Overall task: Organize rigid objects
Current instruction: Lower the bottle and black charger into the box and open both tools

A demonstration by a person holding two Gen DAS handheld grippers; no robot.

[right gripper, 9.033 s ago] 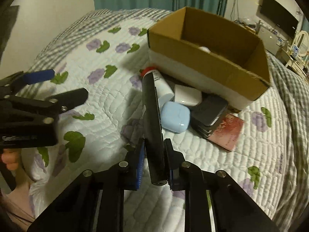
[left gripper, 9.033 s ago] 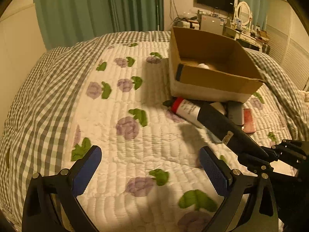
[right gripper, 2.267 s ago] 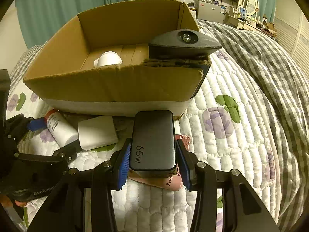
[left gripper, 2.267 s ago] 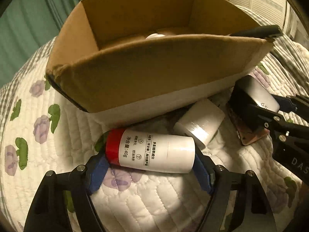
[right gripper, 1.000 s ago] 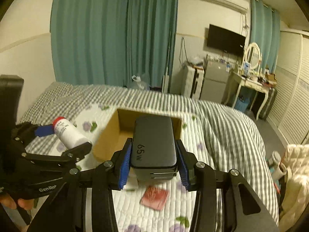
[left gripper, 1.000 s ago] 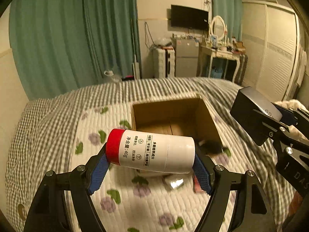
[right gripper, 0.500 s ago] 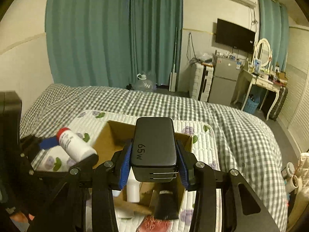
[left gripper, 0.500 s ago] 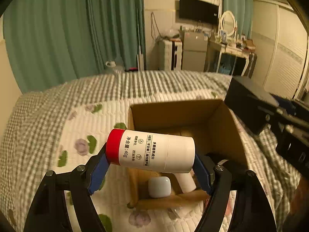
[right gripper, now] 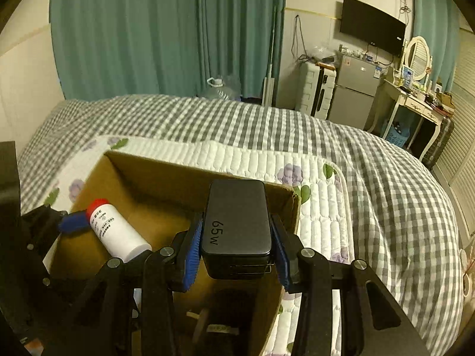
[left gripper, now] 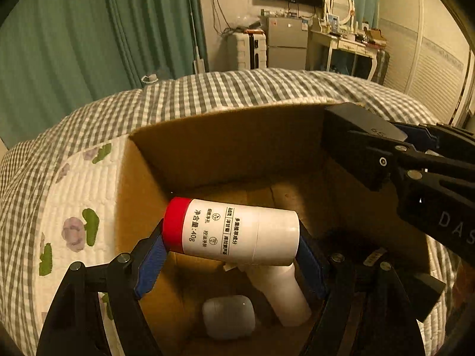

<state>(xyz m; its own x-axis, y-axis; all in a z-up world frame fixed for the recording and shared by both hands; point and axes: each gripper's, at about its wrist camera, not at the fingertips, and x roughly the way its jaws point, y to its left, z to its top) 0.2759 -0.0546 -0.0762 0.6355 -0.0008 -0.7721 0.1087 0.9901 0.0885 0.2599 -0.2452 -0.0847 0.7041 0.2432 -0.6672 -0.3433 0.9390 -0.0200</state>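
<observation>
The bottle (left gripper: 231, 231), a smooth white cylinder with a red cap, hangs crosswise in my left tool (left gripper: 228, 252) over the open cardboard box (left gripper: 225, 145) on the bed (right gripper: 371, 184), pinched end to end. My right tool (right gripper: 234, 246) clamps a matte black charger (right gripper: 237, 222) at the box's right side. Gripped by its ends, the slick bottle could pivot or slip; dropped, it may strike the white tube (left gripper: 282, 293) and rounded case (left gripper: 228, 316) below. The two tools sit close and could collide.

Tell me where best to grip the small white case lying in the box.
Take the case across its two narrow sides, coming from above. It lies flat on the box floor, and the white tube beside it crowds one side, so approach carefully there.
</observation>
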